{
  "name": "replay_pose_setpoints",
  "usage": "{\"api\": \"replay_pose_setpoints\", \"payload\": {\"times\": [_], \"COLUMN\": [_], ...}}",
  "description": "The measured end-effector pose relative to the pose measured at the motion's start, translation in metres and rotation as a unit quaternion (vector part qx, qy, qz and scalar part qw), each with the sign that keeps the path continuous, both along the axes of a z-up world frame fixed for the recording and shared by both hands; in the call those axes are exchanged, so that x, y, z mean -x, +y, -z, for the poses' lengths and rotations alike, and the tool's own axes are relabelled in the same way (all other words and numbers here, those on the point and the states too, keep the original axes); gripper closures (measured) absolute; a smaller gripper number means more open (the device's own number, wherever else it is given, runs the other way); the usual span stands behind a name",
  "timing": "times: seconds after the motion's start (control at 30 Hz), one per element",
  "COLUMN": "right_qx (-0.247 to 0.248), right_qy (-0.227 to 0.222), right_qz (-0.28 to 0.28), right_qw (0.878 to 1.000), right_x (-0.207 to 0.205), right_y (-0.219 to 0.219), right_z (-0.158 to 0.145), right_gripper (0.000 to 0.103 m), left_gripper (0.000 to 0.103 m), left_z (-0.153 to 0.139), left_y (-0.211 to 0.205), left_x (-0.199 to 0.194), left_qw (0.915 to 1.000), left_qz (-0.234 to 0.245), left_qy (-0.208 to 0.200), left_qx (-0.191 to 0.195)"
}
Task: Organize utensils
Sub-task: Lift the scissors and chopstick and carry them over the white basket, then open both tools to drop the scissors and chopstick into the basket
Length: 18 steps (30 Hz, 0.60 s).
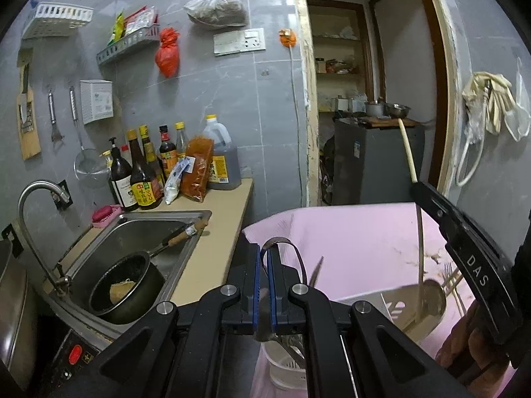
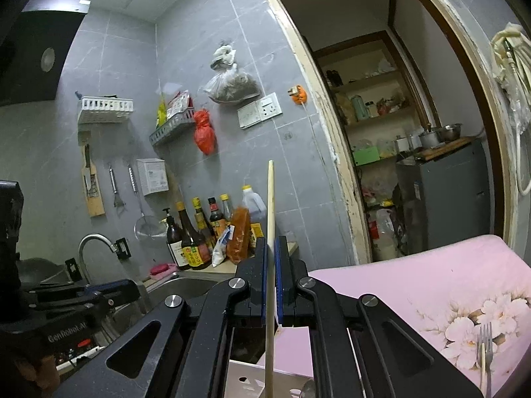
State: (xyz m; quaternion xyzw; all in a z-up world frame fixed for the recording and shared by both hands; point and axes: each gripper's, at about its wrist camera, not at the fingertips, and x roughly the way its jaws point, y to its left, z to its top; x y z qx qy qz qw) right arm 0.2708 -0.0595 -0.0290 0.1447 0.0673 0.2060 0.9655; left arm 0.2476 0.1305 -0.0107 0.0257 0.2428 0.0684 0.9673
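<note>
Two utensils are in hand at once, one per gripper. The left gripper (image 1: 264,258) is closed tight on a curved metal handle (image 1: 282,242) that arcs out past its pads toward one o'clock; what hangs below is partly hidden, though it looks like a ladle or similar tool going down into the white utensil holder (image 1: 285,369) at six o'clock. Thin polished steel will be stiff, light and slippery, so the grip is best kept on the flat of the handle near its bend, where it cannot swivel.

The right gripper (image 2: 271,252) is clamped on a long pale wooden handle (image 2: 270,199), taken about mid-length. Its long axis stands nearly upright, the free end pointing to twelve o'clock and the working end down at six, out of sight in the right wrist view. In the left wrist view that lower end carries a metal ladle bowl (image 1: 431,301) at four o'clock, hanging over the pink flowered cloth (image 1: 348,238). Wood gives the pads good friction, but the heavy end sits low, so it may pendulum.

A fork (image 2: 484,341) lies on the cloth at four o'clock, untouched.
</note>
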Motion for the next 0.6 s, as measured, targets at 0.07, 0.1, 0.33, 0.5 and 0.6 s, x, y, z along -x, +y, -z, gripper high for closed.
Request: {"api": "replay_pose_setpoints", "payload": {"times": [0.07, 0.1, 0.33, 0.5, 0.6], "right_qx": [-0.011, -0.019, -0.048, -0.046, -0.047], "right_qy": [0.002, -0.003, 0.006, 0.009, 0.005], "right_qz": [-0.002, -0.003, -0.009, -0.004, 0.003], "right_qw": [1.000, 1.000, 0.999, 0.999, 0.999], "right_x": [0.003, 0.006, 0.007, 0.004, 0.002], "right_y": [-0.003, -0.006, -0.013, -0.012, -0.010], "right_z": [-0.003, -0.006, 0.000, 0.008, 0.010], "right_gripper": [0.099, 0.099, 0.099, 0.099, 0.099], "left_gripper": [0.098, 0.098, 0.098, 0.098, 0.098], "left_z": [0.001, 0.000, 0.004, 0.007, 0.008], "left_y": [0.000, 0.000, 0.003, 0.002, 0.001], "left_x": [0.000, 0.001, 0.000, 0.002, 0.002], "left_qw": [1.0000, 1.0000, 0.9998, 0.9997, 0.9996], "left_qz": [0.001, 0.001, -0.007, -0.011, -0.013], "left_qy": [0.002, 0.002, 0.013, 0.014, 0.015], "left_qx": [0.002, 0.003, 0.016, 0.016, 0.019]}}
